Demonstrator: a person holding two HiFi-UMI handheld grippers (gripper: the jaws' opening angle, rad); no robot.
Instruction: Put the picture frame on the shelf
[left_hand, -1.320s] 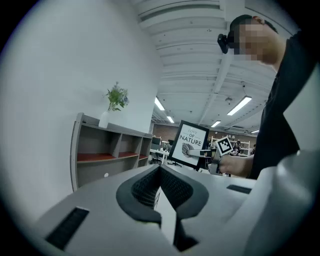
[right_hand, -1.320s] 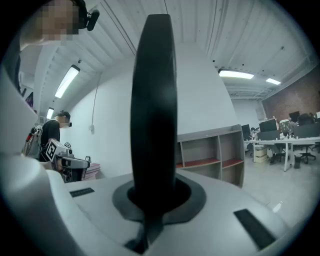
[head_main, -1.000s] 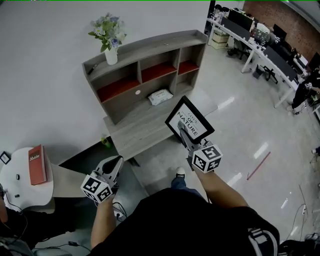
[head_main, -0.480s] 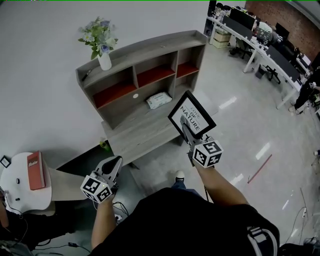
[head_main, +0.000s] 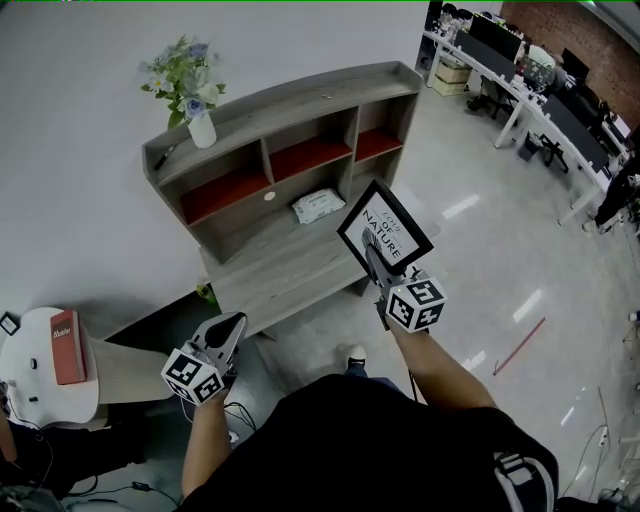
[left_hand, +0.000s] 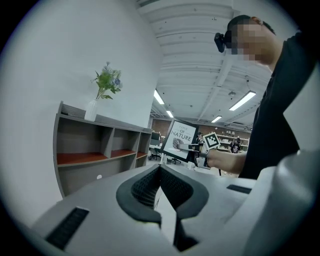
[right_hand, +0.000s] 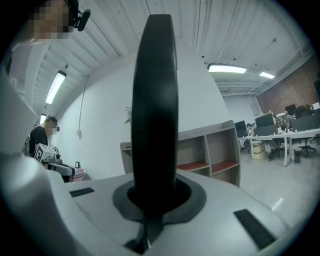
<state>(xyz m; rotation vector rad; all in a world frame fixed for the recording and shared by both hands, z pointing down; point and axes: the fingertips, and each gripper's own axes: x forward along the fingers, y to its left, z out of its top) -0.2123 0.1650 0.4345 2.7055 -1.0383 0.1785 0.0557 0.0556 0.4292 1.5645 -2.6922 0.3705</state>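
Half done, I'd say: in the head view the right hand-held gripper (head_main: 372, 258) is holding the picture frame (head_main: 385, 235) aloft, short of the shelf (head_main: 290, 120). In the left gripper view the left hand-held gripper (left_hand: 160, 187) is idling, jaws together and empty. In the right gripper view the jaws are clamping the frame's edge.

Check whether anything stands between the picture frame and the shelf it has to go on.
Nothing visible does. The right tool holds the black-rimmed picture frame in open air before the grey wooden shelf unit; only a white packet lies on its lower ledge, with room beside it.
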